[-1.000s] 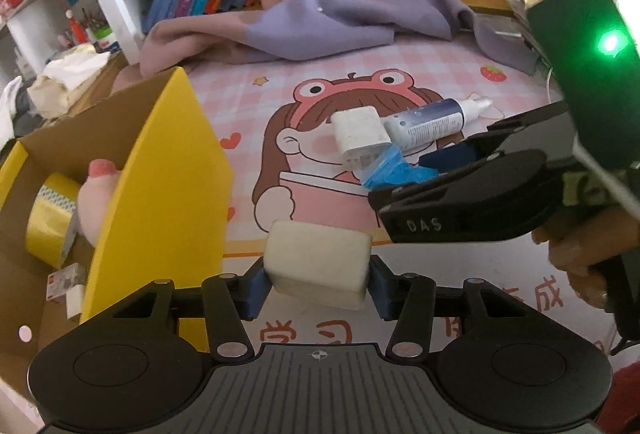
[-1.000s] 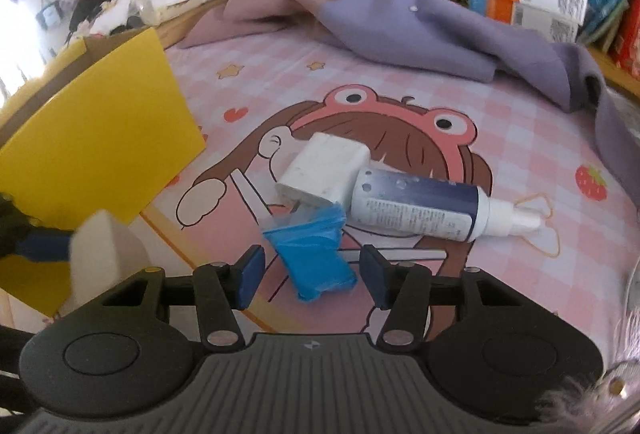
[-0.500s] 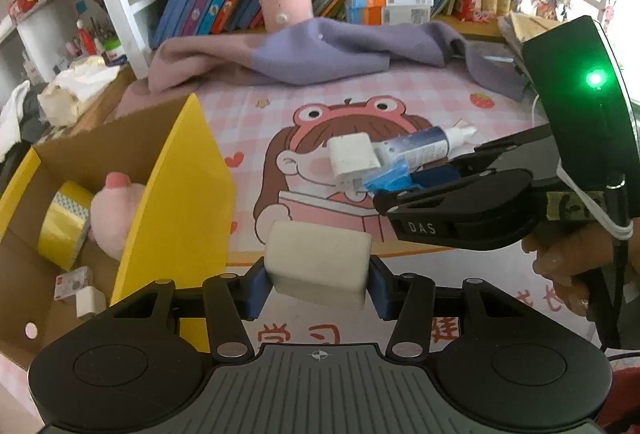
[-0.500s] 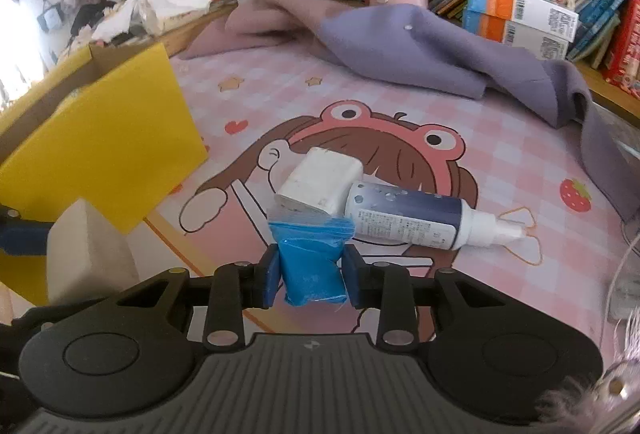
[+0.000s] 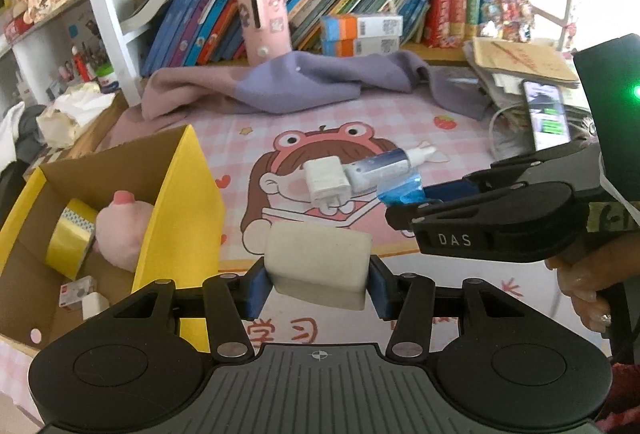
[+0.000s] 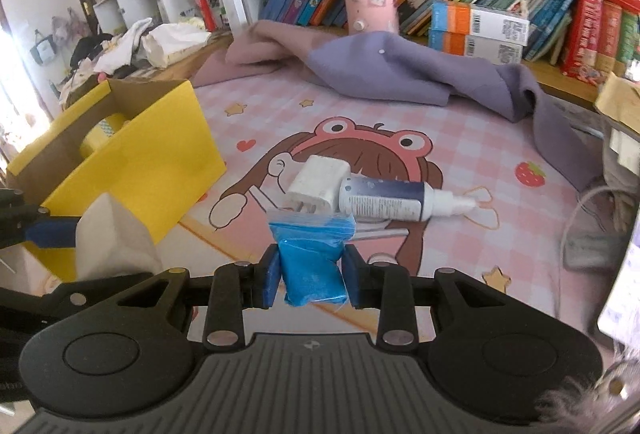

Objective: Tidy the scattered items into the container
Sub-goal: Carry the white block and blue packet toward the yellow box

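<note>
My left gripper (image 5: 317, 274) is shut on a white foam block (image 5: 318, 261), held above the mat just right of the yellow cardboard box (image 5: 182, 210). In the right wrist view my right gripper (image 6: 310, 274) is shut on a blue packet (image 6: 311, 258), lifted off the mat. The same packet (image 5: 402, 190) shows at the right gripper's tip in the left wrist view. On the cartoon mat lie a white charger (image 6: 319, 183) and a spray bottle (image 6: 390, 200) side by side. The white block (image 6: 114, 234) appears at the left of the right wrist view.
Inside the box sit a yellow tape roll (image 5: 70, 238), a pink plush toy (image 5: 120, 230) and small white items. A purple cloth (image 6: 400, 74) lies at the mat's far edge before a bookshelf. A phone (image 5: 546, 114) and cables lie right.
The right gripper closed on the blue packet and lifted it off the mat. Both grippers rose and drew back; the left kept hold of the white block.
</note>
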### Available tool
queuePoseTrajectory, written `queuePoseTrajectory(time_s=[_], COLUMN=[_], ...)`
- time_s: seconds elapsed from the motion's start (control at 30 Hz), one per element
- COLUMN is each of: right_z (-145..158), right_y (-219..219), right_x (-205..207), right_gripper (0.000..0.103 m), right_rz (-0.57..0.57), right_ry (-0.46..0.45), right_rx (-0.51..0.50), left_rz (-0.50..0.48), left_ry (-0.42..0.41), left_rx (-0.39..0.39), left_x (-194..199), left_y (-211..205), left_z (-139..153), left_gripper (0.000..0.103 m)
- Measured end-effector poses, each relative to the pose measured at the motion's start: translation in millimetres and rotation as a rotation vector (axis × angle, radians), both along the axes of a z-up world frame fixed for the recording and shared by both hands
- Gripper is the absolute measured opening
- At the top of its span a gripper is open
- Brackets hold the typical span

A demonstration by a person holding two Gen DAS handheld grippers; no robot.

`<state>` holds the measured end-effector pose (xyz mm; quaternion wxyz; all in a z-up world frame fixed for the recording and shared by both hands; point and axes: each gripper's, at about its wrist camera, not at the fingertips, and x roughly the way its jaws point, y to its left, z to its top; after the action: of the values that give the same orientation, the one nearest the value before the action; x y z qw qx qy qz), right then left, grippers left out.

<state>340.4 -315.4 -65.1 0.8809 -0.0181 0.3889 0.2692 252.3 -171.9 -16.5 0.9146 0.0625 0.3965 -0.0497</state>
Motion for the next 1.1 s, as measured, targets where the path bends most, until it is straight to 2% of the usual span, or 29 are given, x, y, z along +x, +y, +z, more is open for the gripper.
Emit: queuePoseTrajectory(time_s=[0.33, 0.5, 0.73, 1.1], right_z=[21.7, 33.1, 40.9, 43.1], right_y=[-16.1, -13.0, 8.5, 56.8], right_x=[-66.4, -92.7, -132.6, -223.7], right_gripper=[0.03, 0.03, 0.03, 0.03], right_rz=[-0.084, -0.127, -0.166, -0.171], right_ry=[-0.047, -0.095, -0.121, -0.143], right_rx=[-0.025, -0.05, -0.063, -0.101], left_rz=[-0.026, -0.067, -0.089, -0.103], left_ry=[-0.043, -0.091, -0.116, -0.112], left_rx=[-0.069, -0.073, -0.077, -0.113], left_x=[-39.7, -58.0, -102.1, -174.5], left_y=[13.3, 19.4, 43.7, 89.7], left_z=[9.3, 14.5, 17.4, 18.1], left_gripper=[0.048, 0.048, 0.048, 0.047])
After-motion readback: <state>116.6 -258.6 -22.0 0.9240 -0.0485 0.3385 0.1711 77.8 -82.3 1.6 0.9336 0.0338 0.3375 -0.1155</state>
